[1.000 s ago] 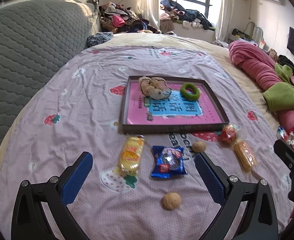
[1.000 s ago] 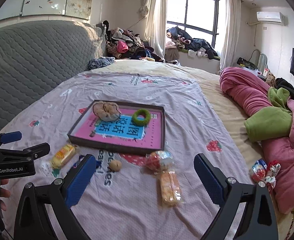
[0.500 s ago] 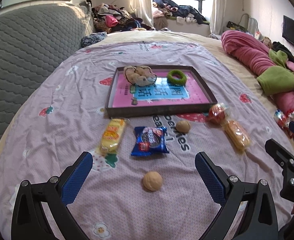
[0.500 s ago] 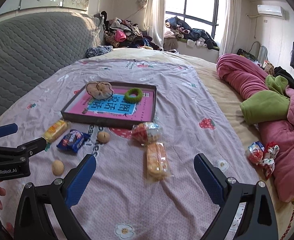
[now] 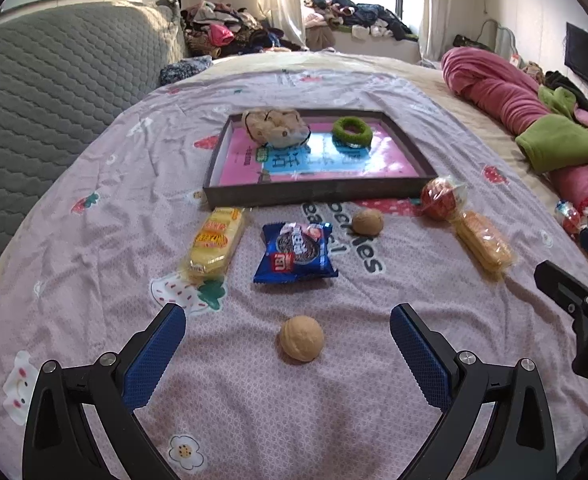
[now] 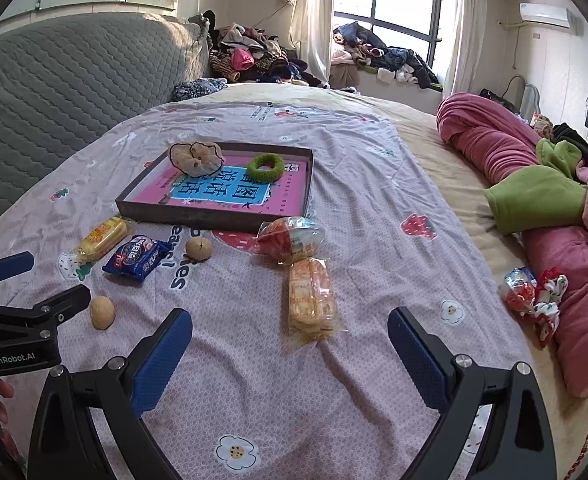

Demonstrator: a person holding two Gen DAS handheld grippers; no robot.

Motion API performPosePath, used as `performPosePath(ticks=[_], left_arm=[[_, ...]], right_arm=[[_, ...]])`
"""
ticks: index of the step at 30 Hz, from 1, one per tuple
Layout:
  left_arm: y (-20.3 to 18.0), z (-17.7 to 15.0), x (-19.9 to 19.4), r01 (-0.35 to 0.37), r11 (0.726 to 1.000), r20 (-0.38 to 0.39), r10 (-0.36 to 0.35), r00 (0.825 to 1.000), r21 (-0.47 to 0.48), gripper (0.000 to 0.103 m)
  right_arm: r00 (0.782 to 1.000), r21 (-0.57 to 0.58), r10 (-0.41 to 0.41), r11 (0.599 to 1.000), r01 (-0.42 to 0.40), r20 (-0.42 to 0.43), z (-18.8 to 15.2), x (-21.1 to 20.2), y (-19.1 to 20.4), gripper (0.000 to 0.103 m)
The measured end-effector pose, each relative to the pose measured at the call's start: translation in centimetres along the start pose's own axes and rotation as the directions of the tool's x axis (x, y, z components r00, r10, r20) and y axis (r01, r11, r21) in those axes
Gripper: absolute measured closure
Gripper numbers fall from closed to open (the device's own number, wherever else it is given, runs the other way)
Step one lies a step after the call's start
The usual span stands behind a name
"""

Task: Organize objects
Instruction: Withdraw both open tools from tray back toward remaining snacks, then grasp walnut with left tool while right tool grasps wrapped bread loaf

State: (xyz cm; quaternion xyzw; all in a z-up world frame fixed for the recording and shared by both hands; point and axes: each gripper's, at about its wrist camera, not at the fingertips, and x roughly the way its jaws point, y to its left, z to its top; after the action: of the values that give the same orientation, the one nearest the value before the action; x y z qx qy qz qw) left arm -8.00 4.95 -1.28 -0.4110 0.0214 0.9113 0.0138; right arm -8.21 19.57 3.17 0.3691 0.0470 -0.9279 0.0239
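Both grippers have dropped lower and drawn back over the last second, so the snacks now sit farther up in my views and the nearest walnut (image 5: 301, 338) lies between the spread fingers of my left gripper (image 5: 288, 344), not touched. My right gripper (image 6: 290, 344) is also wide open and empty, with the long biscuit pack (image 6: 309, 296) just ahead of it. On the bedspread (image 5: 94, 264), the tray (image 5: 317, 196) holds a beige scrunchie (image 5: 274, 128) and a green hair ring (image 5: 351, 132). In front of the tray I see a yellow cake pack (image 5: 214, 244), a blue cookie packet (image 5: 295, 252), a second walnut (image 5: 367, 222) and a red snack bag (image 5: 439, 200), all lying apart. A pink blanket (image 6: 505, 148) is bunched along the right side.
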Motion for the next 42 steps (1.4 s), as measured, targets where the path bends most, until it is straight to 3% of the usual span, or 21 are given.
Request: performPosePath(ticks=[14,38,42], left_arm=[[0.2,-1.4,2.9,-0.025,1.0,-0.042,0.025,0.999,0.0,0.001],[0.9,-2.4,6.5,0.017,0.999,-0.08,-0.021,0.997,-0.049,0.001],[1.0,-2.4,6.8,0.023,0.998,-0.081,-0.028,0.996,-0.061,0.011]], right_arm=[[0.999,-0.018,0.008,1.0,-0.008,-0.034,-0.5,2.5,0.5,0.004],[0.996,0.001,0.029,1.0,-0.029,-0.088,-0.3,8.8,-1.0,0.004],[0.994,0.021,0.049,0.999,-0.047,-0.102,-0.3,9.7,-1.4,0.004]])
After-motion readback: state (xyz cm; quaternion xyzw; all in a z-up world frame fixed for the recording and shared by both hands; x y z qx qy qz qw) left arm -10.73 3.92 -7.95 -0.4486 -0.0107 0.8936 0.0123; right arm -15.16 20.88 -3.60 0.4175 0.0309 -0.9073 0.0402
